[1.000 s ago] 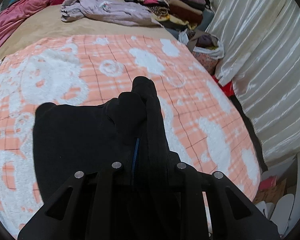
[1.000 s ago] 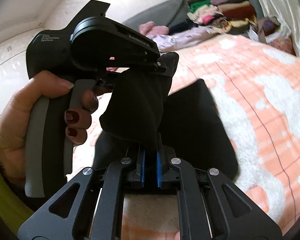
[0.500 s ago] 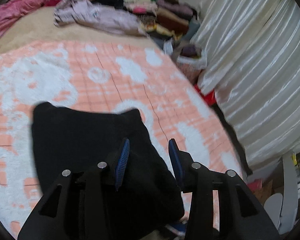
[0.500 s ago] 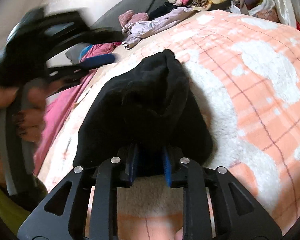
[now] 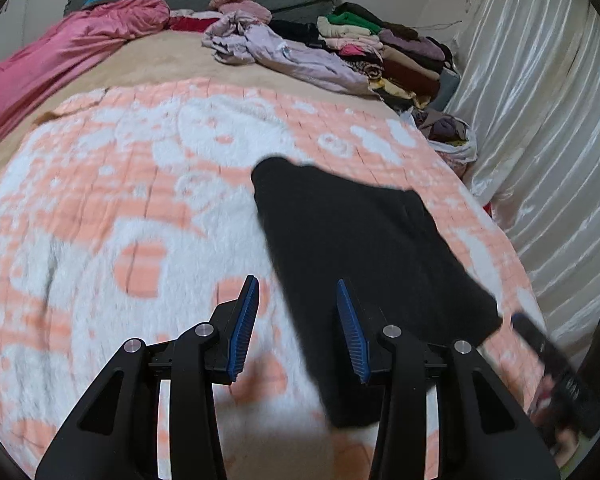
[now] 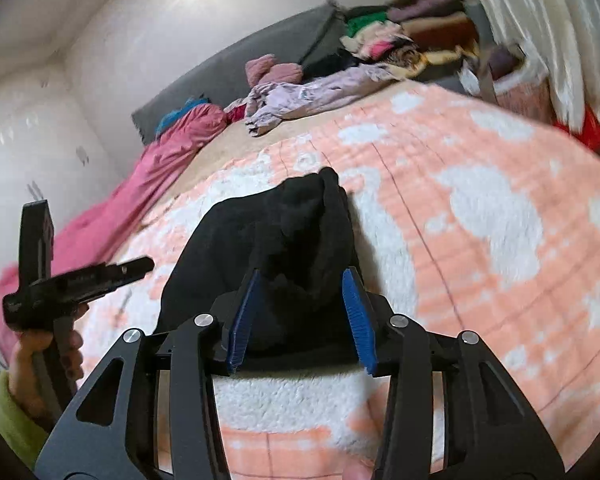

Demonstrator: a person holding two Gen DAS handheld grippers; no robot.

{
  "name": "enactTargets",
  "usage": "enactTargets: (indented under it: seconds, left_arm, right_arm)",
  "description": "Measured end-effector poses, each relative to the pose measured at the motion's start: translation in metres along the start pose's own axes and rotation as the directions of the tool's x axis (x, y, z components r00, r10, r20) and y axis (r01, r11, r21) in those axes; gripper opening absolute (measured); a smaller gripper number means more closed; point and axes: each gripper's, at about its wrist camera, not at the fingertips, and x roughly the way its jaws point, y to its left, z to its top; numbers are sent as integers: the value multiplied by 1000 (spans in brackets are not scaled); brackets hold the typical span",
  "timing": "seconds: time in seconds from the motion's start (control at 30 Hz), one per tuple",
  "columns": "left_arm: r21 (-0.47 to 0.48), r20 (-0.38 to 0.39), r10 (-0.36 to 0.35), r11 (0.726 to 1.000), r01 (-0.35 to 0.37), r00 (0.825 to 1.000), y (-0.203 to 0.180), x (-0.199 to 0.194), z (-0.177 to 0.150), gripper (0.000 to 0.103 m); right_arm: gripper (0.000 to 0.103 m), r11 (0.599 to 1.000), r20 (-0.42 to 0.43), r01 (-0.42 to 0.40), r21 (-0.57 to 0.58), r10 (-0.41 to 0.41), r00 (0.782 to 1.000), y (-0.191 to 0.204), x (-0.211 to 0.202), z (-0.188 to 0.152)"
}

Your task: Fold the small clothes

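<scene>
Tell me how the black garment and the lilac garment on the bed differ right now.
The black garment lies flat, folded on the orange-and-white blanket; the lilac garment lies crumpled and unfolded on the tan sheet farther back. The black garment sits right in front of both grippers; the lilac garment lies beside the stack of folded clothes. The black garment is plain and dark; the lilac is pale. Both rest on the bed, held by neither gripper.

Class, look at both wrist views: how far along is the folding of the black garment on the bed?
Done: the black garment lies doubled over on the orange-and-white blanket. In hand: nothing; the left gripper is open beside it, and the right gripper has just been opening, cloth between its jaws but unpinched. Left: the lilac garment is still crumpled.
</scene>
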Motion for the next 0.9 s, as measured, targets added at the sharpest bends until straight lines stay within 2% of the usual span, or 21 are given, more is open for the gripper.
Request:
enactTargets:
  seconds: [0.1, 0.27, 0.33, 0.4, 0.47, 0.57, 0.73, 0.83, 0.9]
  left_arm:
    - [4, -14, -35, 999, 35, 999, -3, 0, -9, 39]
    - [86, -20, -28, 996, 30, 999, -27, 9, -12, 39]
    - [117, -30, 2, 993, 1, 1000, -36, 20, -13, 40]
    - [142, -32, 48, 989, -43, 998, -41, 29, -19, 46]
    - [158, -22, 60, 986, -56, 998, -43, 30, -27, 47]
    - [206, 3, 73, 976, -72, 997, -46, 27, -35, 47]
    - [202, 20, 60, 977, -63, 998, -44, 26, -37, 47]
    - [193, 21, 53, 980, -56, 998, -42, 26, -38, 49]
    - [191, 19, 51, 980, -54, 999, -43, 25, -39, 49]
  right_arm:
    - [40, 998, -7, 7, -60, -7, 1000, 10, -6, 11]
    - [42, 997, -22, -12, -80, 10, 1000, 18, 11, 52]
    - [42, 998, -67, -40, -58, 36, 997, 16, 31, 66]
    - [42, 998, -153, -56, 9, 56, 987, 5, 62, 74]
    - [38, 997, -227, -17, 70, 32, 973, -10, 92, 69]
    - [37, 995, -276, -10, 98, 37, 961, -24, 113, 53]
    - [37, 990, -258, -78, 113, 105, 960, -22, 118, 51]
    - [34, 994, -276, -73, 86, 94, 957, -15, 124, 49]
    - [29, 994, -282, -79, 69, 95, 955, -11, 126, 48]
